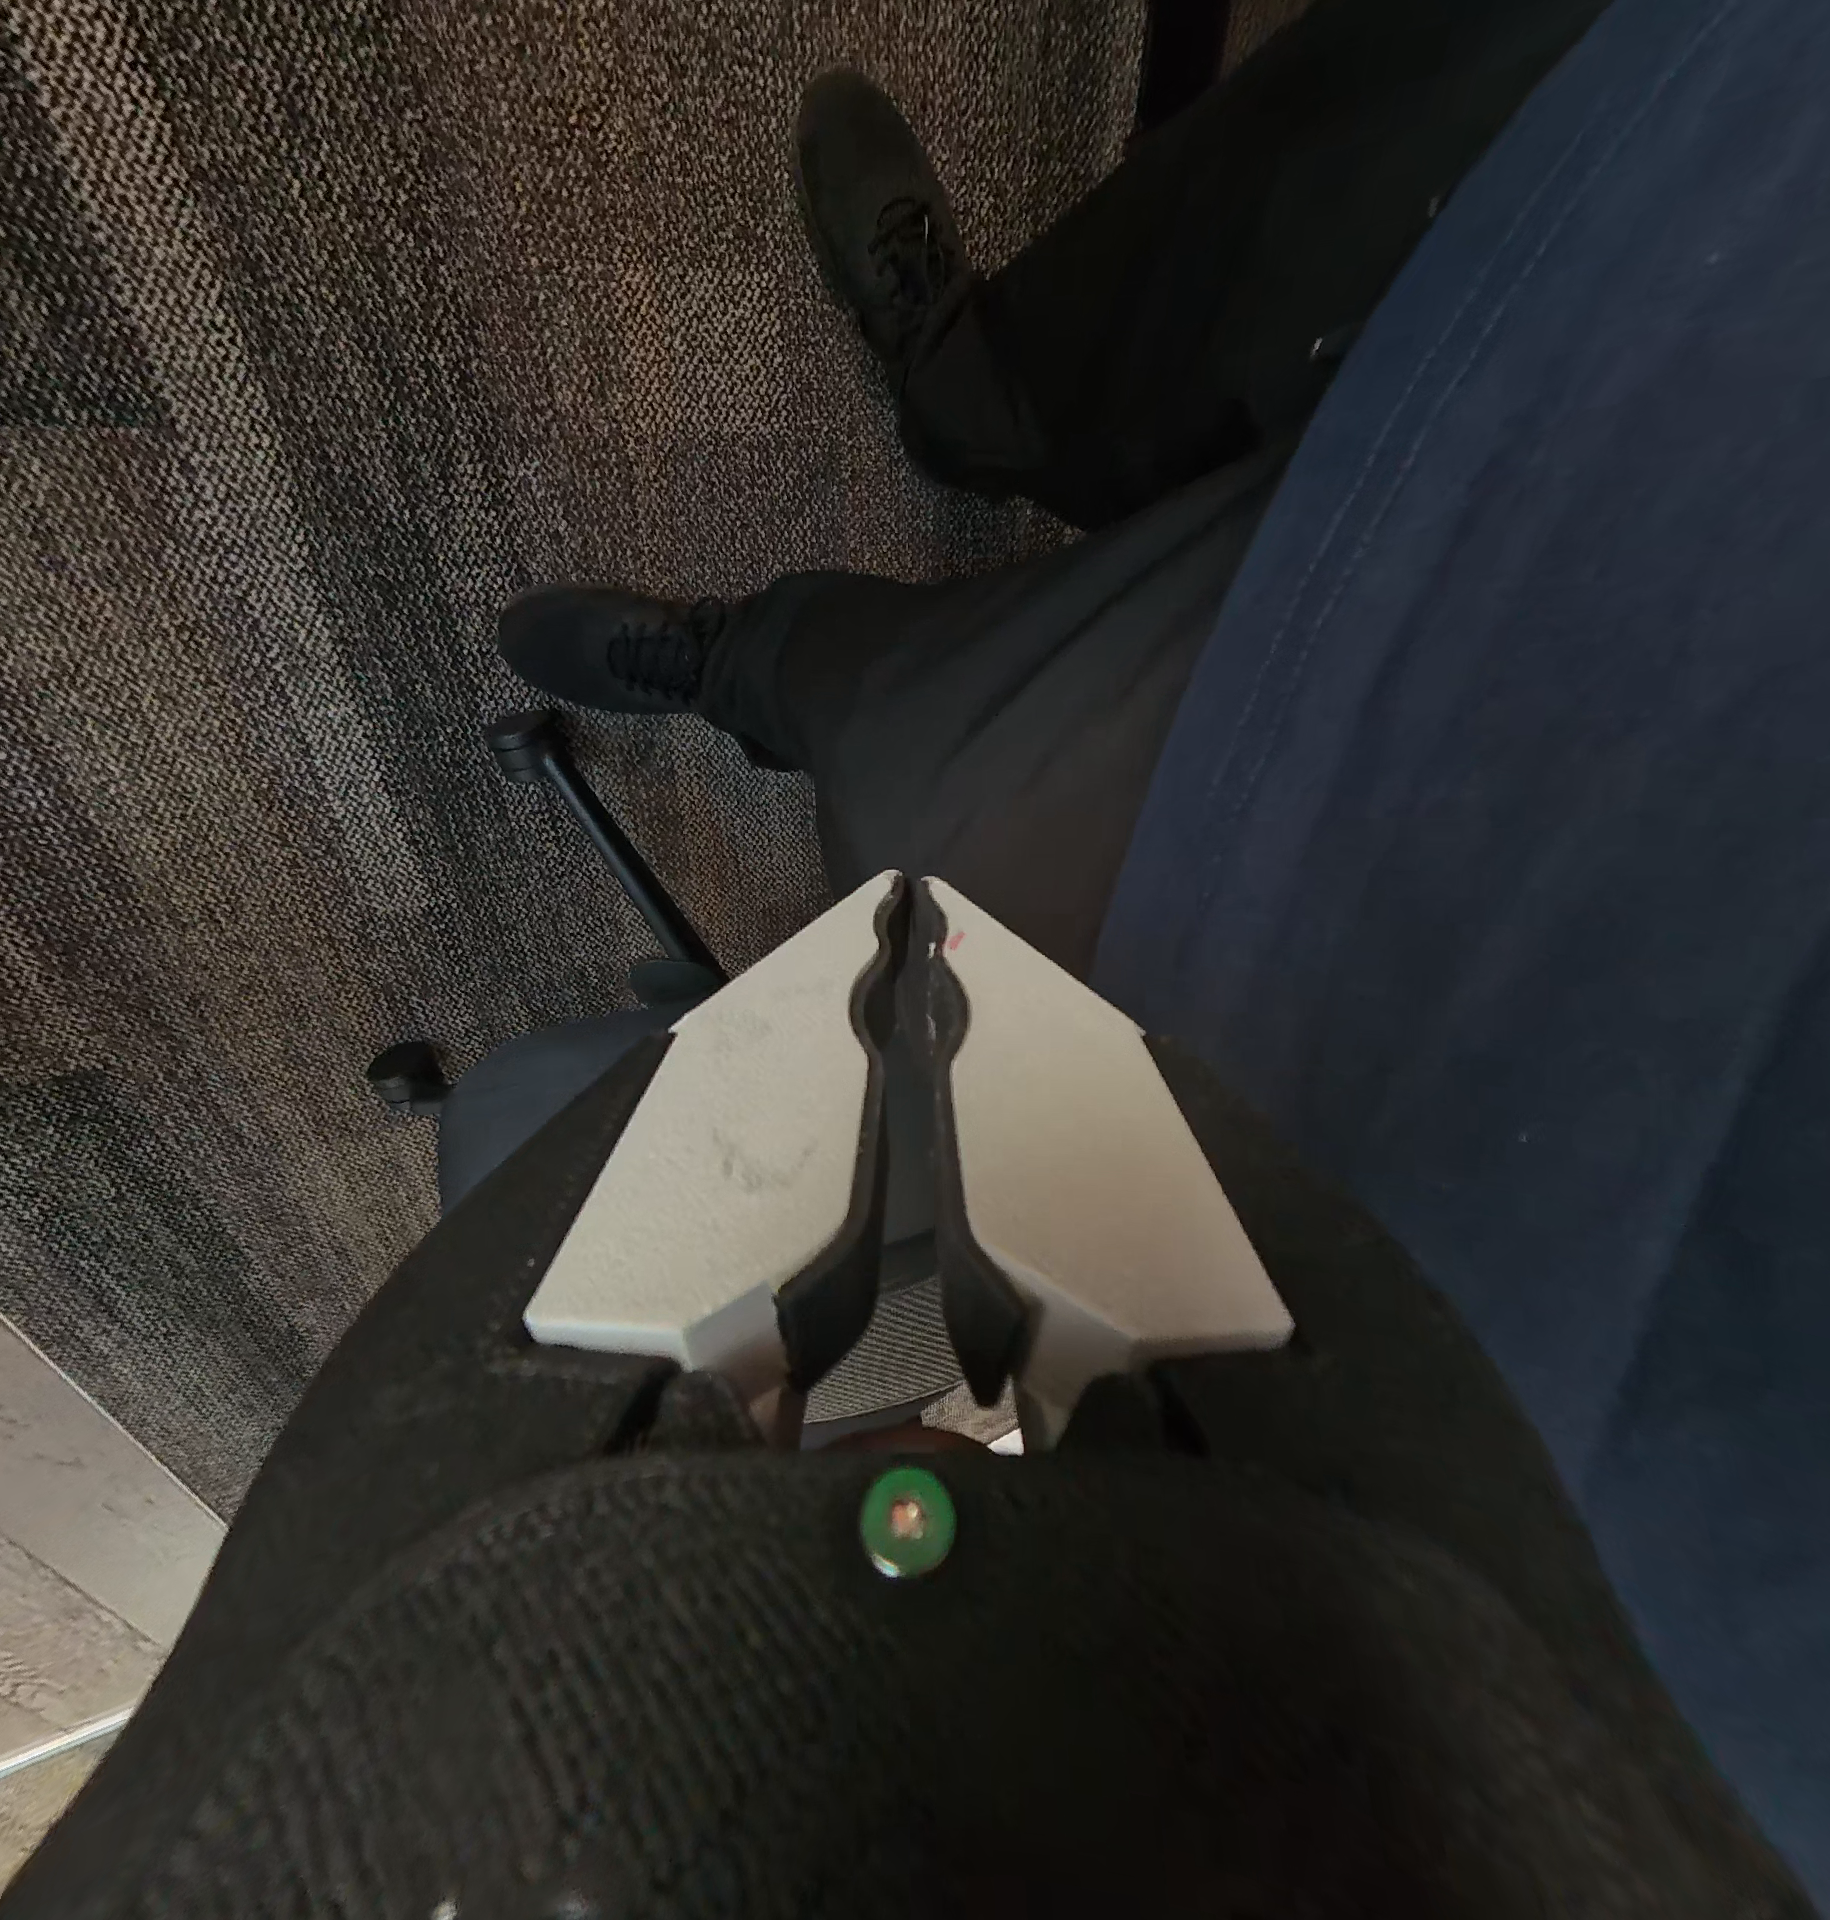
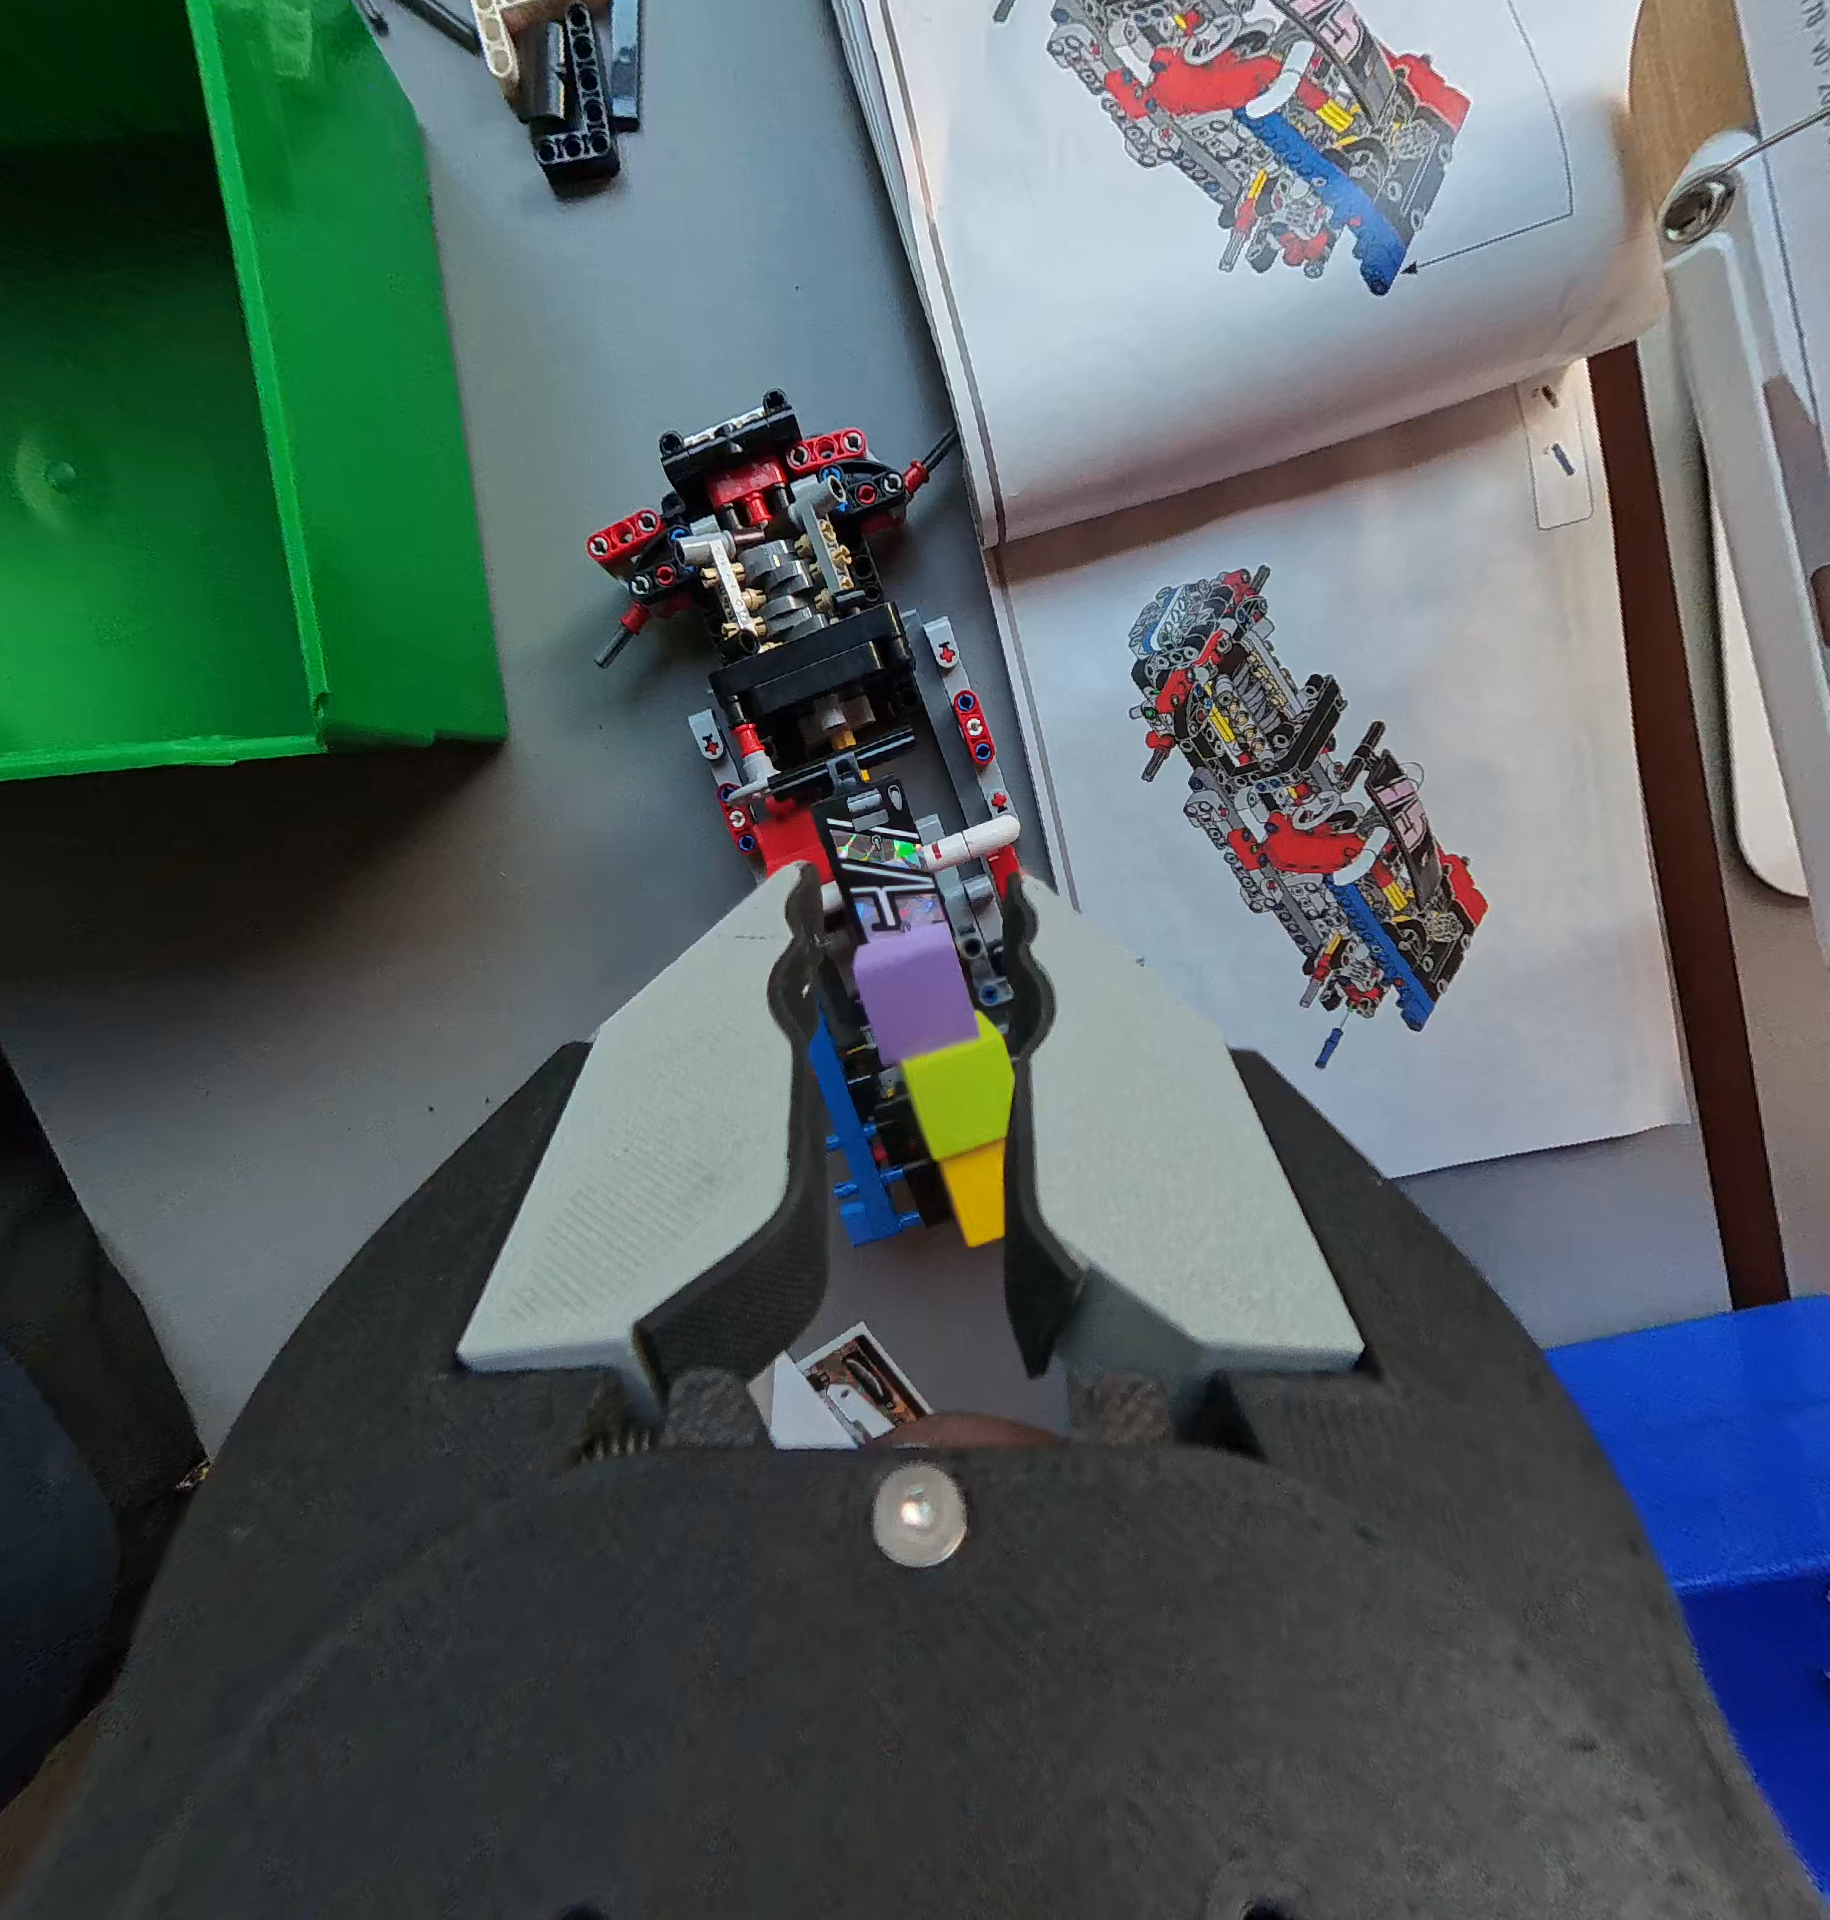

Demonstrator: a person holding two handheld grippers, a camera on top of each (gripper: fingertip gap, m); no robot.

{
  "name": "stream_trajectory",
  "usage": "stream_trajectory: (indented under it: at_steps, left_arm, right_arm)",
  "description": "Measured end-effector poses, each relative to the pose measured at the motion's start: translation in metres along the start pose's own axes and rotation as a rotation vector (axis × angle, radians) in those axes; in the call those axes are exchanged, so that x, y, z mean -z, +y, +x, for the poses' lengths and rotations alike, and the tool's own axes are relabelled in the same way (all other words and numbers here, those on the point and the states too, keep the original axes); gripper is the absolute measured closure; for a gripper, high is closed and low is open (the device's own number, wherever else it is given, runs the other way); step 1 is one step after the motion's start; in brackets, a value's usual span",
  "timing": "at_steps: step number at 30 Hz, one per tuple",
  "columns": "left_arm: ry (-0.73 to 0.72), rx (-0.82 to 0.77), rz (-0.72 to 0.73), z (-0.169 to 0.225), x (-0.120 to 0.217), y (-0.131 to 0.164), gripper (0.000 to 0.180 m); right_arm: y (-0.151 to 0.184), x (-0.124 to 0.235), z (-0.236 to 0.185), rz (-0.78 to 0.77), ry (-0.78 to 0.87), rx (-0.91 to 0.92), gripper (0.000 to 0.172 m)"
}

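Note:
My right gripper (image 2: pixel 909 899) is open, low over a grey table (image 2: pixel 599 312). Its fingers stand on either side of the near end of a toy brick car chassis (image 2: pixel 786 623) in black, red and grey, which lies on the table. That end carries a purple block (image 2: pixel 911 987), a lime block (image 2: pixel 958 1096), a yellow block (image 2: pixel 973 1195) and a blue beam (image 2: pixel 838 1143). The pads are close to the model's sides without clearly pressing on it. My left gripper (image 1: pixel 913 883) is shut with nothing in it. It points down at carpet (image 1: pixel 267 416), beside a person's lap.
An open green bin (image 2: pixel 350 416) stands left of the model. An open instruction booklet (image 2: pixel 1254 416) lies to its right. Loose black pieces (image 2: pixel 578 94) lie at the far edge and a blue bin (image 2: pixel 1742 1507) at the near right. In the left wrist view are two black shoes (image 1: pixel 620 649) and a chair base (image 1: pixel 620 852). Tip to tip, the grippers are about 55 centimetres apart.

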State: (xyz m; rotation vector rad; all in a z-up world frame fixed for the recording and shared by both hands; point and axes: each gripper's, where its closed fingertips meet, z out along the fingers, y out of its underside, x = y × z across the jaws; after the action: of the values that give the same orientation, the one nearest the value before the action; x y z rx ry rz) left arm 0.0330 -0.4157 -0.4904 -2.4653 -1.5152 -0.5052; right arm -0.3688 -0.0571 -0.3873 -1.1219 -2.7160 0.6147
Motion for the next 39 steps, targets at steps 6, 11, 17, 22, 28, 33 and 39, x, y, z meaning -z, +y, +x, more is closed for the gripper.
stream_trajectory:
  at_steps: [6, 11, 17, 22, 28, 33, 39]
  left_arm:
    - [0.003, 0.004, -0.004, 0.0, 0.0, 0.001, 0.18]
    - [0.015, -0.004, -0.027, 0.0, -0.006, 0.006, 0.18]
    - [0.027, -0.049, -0.063, 0.002, -0.011, 0.001, 0.18]
    - [0.014, -0.09, -0.072, 0.0, -0.007, -0.012, 0.18]
    - [-0.005, -0.089, -0.083, -0.004, -0.001, -0.012, 0.18]
    - [-0.013, -0.074, -0.093, -0.003, 0.0, -0.003, 0.18]
    - [0.002, -0.043, -0.09, 0.004, -0.004, 0.005, 0.18]
  right_arm:
    - [0.011, 0.018, 0.006, 0.036, 0.02, -0.046, 0.139]
    - [0.063, 0.044, 0.015, 0.061, 0.048, -0.177, 0.139]
    - [0.158, 0.043, -0.004, 0.015, -0.001, -0.377, 0.138]
    - [0.201, 0.021, -0.017, -0.083, 0.013, -0.391, 0.138]
    - [0.207, 0.009, -0.017, -0.118, 0.029, -0.323, 0.139]
    - [0.246, 0.013, -0.013, -0.213, 0.045, -0.301, 0.141]
    - [0.291, 0.037, -0.048, -0.17, -0.049, -0.328, 0.141]
